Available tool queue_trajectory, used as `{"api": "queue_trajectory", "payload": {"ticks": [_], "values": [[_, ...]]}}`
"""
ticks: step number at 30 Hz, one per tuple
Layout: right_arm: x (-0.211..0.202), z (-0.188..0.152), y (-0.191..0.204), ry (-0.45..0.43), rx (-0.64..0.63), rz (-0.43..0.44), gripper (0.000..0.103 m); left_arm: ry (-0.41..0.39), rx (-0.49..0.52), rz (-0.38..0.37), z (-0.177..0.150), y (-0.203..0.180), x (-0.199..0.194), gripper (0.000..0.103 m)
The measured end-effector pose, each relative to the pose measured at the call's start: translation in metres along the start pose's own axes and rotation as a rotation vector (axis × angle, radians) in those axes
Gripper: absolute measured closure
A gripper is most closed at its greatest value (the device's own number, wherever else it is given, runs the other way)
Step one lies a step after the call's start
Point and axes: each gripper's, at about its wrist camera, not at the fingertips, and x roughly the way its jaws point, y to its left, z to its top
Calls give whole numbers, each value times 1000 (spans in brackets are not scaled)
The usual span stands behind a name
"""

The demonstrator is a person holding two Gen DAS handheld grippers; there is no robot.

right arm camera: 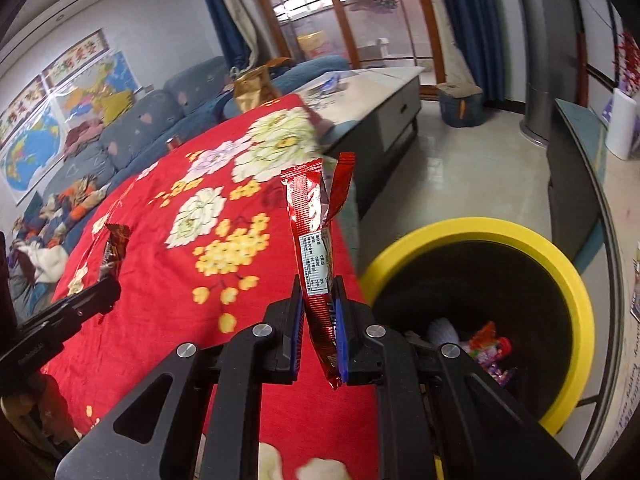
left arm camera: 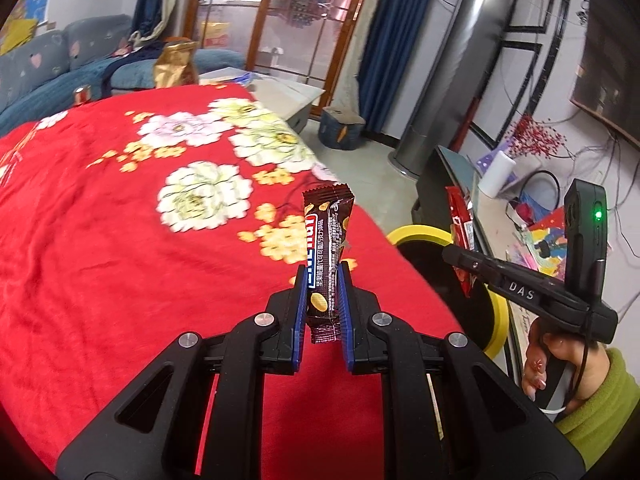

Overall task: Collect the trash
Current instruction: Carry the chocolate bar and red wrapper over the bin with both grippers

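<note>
Now both hands carry a wrapper!
Left hand-held gripper clamps the brown chocolate wrapper above the red floral cloth; right hand-held gripper pinches the red wrapper beside the yellow-rimmed bin.

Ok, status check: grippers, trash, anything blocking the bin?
Left gripper shut on brown snack wrapper. Right gripper shut on red snack wrapper. Yellow-rimmed bin open beside the red floral blanket, nothing in the way.
</note>
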Motion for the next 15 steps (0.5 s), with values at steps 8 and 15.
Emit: {"api": "queue_trajectory", "payload": {"ticks": [8,15], "values": [[-11,-5,-29,-24,59,-48,90,6,52,-41,8,-29,13,94],[-18,-10,-54,-25,106,-82,89,18,93,-68,11,-51,25,94]]}}
